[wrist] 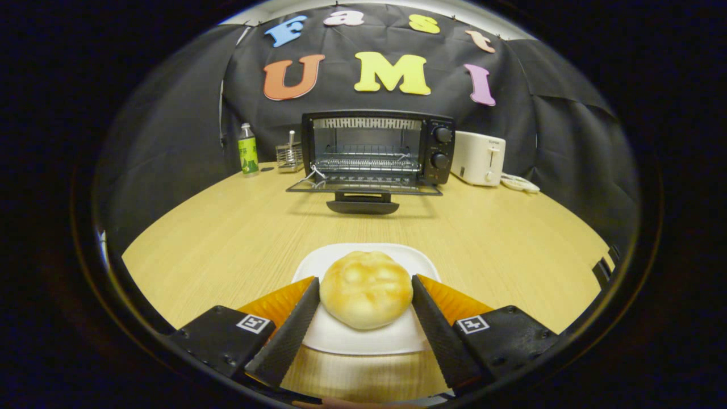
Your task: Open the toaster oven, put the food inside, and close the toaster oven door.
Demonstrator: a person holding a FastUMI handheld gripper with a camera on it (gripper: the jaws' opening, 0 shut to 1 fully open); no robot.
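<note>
- The black toaster oven (377,149) stands at the desk's far edge, door already dropped open.
- The tongs (366,304) are spread around the round golden bun (366,296) on its white square plate (363,338); whether the fingers touch it is unclear.
- The grasp is in hand; next they must pinch gently, then lift.

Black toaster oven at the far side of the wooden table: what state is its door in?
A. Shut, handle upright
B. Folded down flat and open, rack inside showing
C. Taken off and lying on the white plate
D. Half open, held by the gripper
B: the black toaster oven has its glass door folded down flat, wire rack exposed; the gripper is far from it, fingers flanking the round golden bun.
</note>
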